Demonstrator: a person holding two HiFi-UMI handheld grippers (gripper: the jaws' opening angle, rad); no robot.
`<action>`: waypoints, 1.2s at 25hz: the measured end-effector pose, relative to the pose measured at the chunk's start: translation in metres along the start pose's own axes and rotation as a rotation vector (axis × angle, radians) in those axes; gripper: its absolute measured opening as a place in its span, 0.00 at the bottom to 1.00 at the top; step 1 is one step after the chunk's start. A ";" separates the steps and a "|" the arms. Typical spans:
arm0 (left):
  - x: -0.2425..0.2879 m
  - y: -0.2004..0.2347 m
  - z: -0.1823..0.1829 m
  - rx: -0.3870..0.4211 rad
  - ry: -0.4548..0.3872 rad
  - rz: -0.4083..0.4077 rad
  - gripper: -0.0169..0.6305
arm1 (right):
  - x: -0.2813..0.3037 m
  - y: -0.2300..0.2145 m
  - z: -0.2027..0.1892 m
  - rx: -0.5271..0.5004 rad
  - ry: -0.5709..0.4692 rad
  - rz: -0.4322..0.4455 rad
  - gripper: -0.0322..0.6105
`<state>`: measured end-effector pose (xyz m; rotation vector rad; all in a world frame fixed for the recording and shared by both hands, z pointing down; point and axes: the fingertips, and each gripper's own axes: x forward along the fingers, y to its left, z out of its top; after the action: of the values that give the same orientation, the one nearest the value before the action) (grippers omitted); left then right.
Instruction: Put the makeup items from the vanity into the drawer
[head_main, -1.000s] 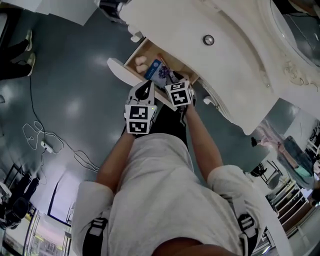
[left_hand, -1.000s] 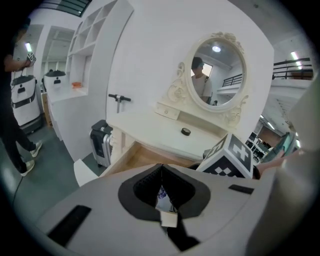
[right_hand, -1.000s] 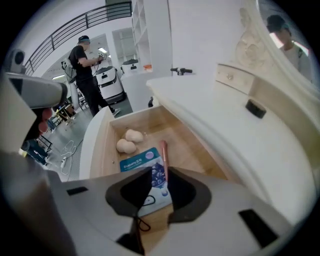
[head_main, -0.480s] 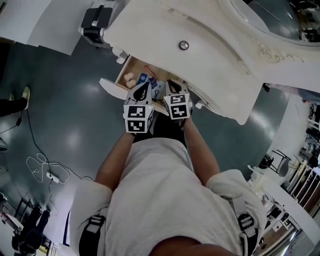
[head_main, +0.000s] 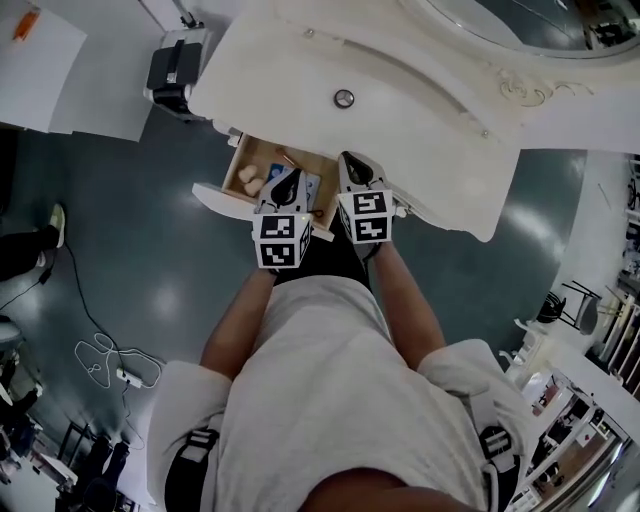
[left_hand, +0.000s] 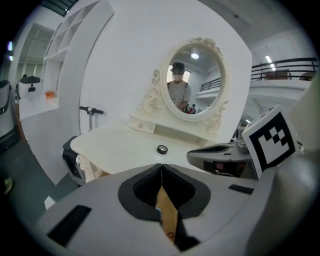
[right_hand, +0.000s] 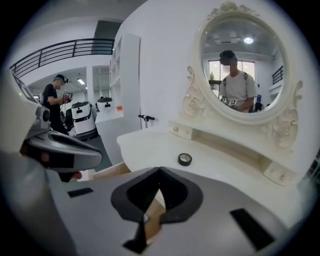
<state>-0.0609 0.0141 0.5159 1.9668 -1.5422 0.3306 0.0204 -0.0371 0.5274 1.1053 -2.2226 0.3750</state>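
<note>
Round makeup item (head_main: 344, 98) on the vanity (head_main: 290, 70), upper centre; below it, at the open drawer (head_main: 215, 195), left gripper (head_main: 287, 180) and right gripper (head_main: 352, 162), jaws together, empty; the right's just closed.

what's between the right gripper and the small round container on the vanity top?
Nothing: in the right gripper view, only bare vanity top separates the right gripper from the small round container.

A small round black makeup jar (head_main: 344, 98) lay flat on the cream vanity (head_main: 430, 120), well ahead of the right gripper (head_main: 352, 165). The wooden drawer (head_main: 222, 197) stood open beneath the left gripper (head_main: 288, 185). It held 2 beige puffs (head_main: 247, 178) left of that gripper's tip and a blue packet (head_main: 312, 186) just beside it.
</note>
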 end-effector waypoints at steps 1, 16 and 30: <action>0.003 -0.002 0.002 0.002 0.003 -0.003 0.04 | 0.001 -0.005 0.002 -0.001 -0.002 -0.006 0.07; 0.047 -0.009 0.018 -0.025 0.034 0.029 0.04 | 0.032 -0.053 0.025 0.010 0.014 0.021 0.07; 0.076 0.005 0.022 -0.086 0.057 0.090 0.04 | 0.077 -0.072 0.033 -0.038 0.076 0.082 0.07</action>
<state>-0.0470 -0.0593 0.5414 1.8110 -1.5849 0.3479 0.0288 -0.1446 0.5503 0.9664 -2.2030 0.4010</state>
